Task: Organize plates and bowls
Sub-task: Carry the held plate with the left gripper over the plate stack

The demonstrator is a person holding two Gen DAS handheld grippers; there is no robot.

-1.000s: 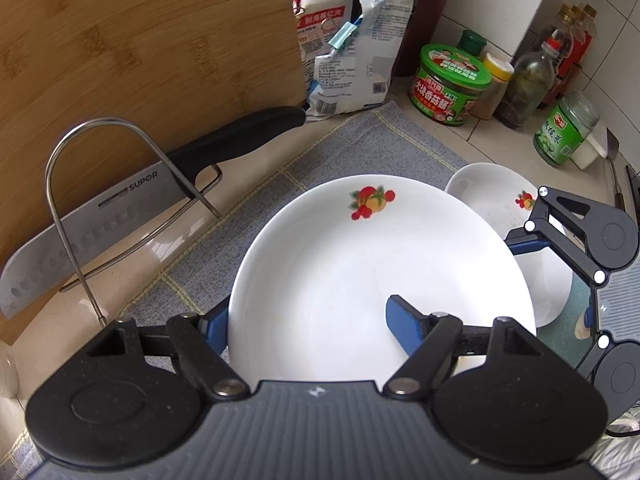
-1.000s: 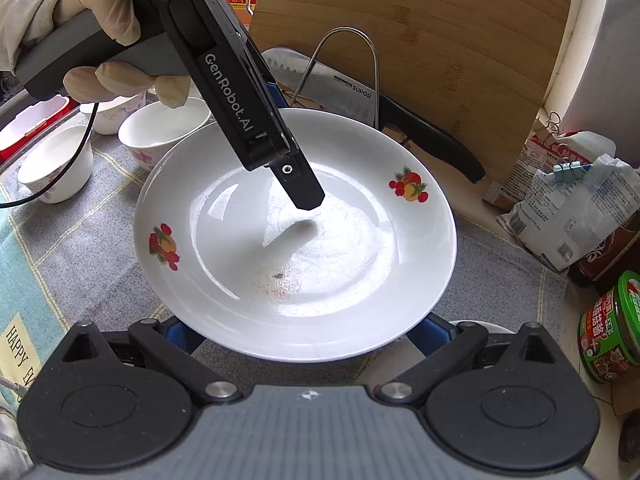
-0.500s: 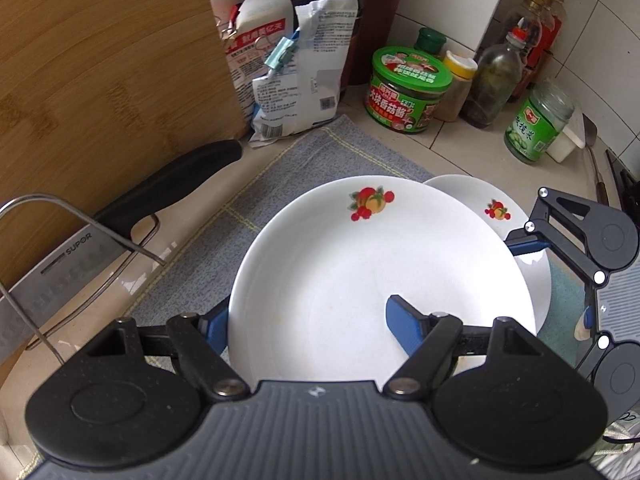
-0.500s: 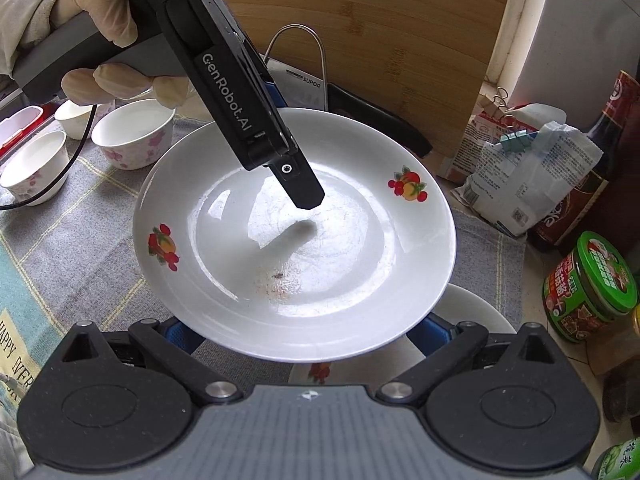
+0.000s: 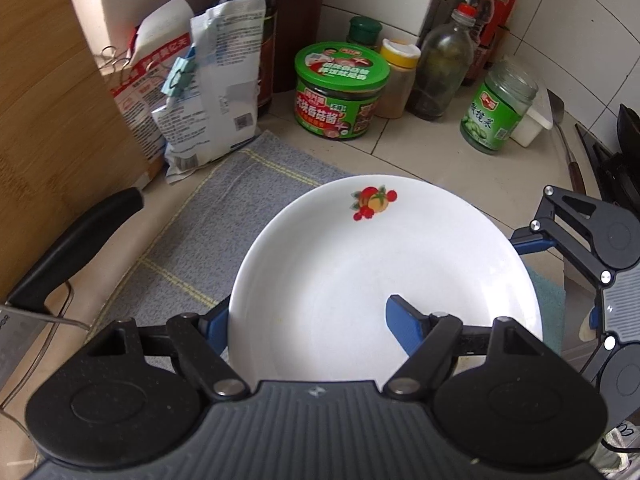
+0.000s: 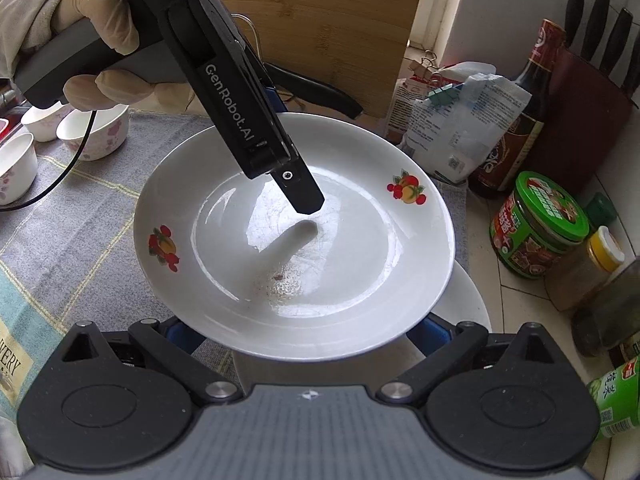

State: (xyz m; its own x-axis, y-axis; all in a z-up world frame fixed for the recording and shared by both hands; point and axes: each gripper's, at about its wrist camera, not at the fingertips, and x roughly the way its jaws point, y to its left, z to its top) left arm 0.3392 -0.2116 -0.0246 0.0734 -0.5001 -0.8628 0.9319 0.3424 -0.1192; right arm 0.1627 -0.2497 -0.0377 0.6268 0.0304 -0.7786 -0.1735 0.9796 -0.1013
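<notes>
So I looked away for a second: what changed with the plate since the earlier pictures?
The plate, carried by both grippers, has travelled sideways toward the jar corner and now hangs over the second plate; the knife rack has slid out of view. Unchanged: the left gripper and right gripper keep their grip.

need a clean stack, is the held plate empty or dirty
Empty of food, but the plate has brownish specks near its middle.

A white plate [image 6: 240,248] with fruit prints fills the view. The left gripper [image 6: 308,200] clamps its far rim. A second plate [image 6: 468,300] lies beneath.
</notes>
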